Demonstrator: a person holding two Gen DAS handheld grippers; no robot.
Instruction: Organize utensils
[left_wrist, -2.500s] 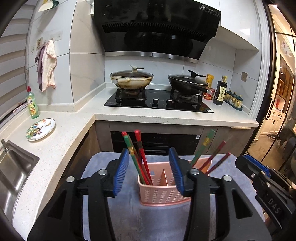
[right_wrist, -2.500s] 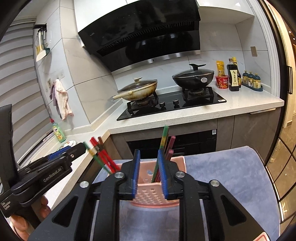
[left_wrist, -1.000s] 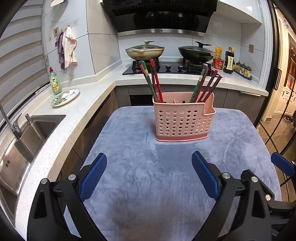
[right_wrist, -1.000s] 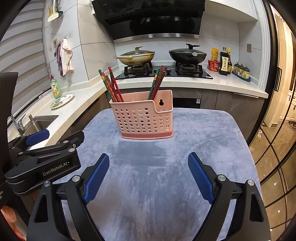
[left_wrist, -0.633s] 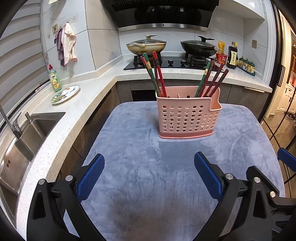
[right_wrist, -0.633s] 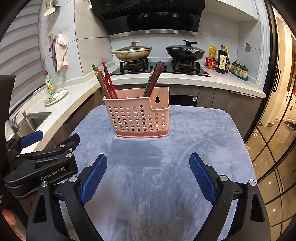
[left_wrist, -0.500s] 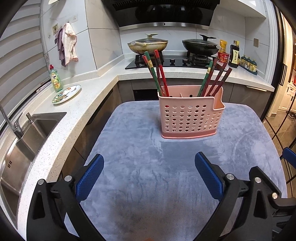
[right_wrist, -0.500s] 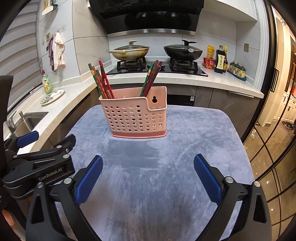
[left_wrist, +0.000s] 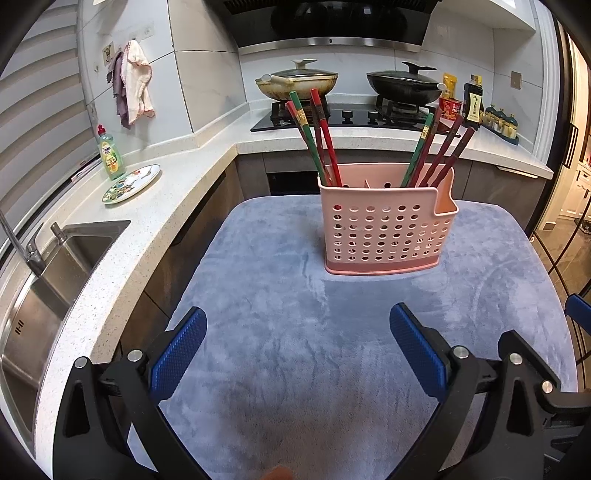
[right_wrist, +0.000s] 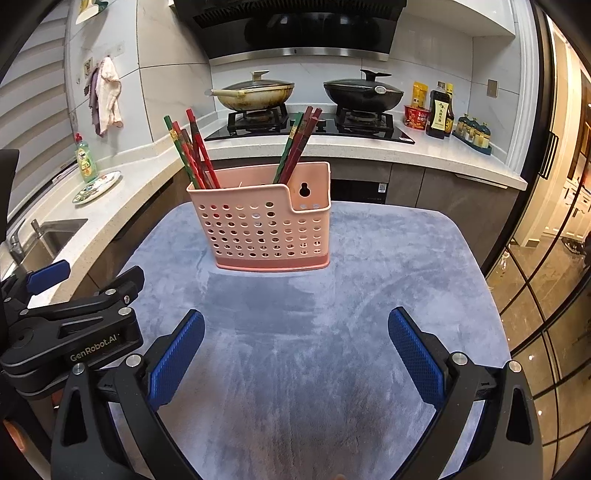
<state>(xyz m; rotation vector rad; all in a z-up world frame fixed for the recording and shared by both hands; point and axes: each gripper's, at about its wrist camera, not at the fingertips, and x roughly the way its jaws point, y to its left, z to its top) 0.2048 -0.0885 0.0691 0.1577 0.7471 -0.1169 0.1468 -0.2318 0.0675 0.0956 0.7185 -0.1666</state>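
Observation:
A pink perforated utensil holder (left_wrist: 386, 230) stands upright on the grey-blue mat (left_wrist: 295, 350); it also shows in the right wrist view (right_wrist: 264, 229). Red and green chopsticks lean in its left compartment (left_wrist: 317, 136) and in its right compartment (left_wrist: 439, 147). My left gripper (left_wrist: 297, 350) is open and empty, low over the mat, well short of the holder. My right gripper (right_wrist: 295, 350) is open and empty too, at the same distance. The left gripper's body (right_wrist: 74, 332) shows at the left of the right wrist view.
A white counter (left_wrist: 147, 214) runs along the left with a sink (left_wrist: 48, 280), a patterned plate (left_wrist: 131, 179) and a dish soap bottle (left_wrist: 110, 153). Behind the mat is a hob with two lidded pans (left_wrist: 297, 83). Bottles (right_wrist: 439, 110) stand at the back right.
Both grippers have pulled back from the holder and opened wide. The right gripper let go of the chopsticks, which now stand in the right compartment.

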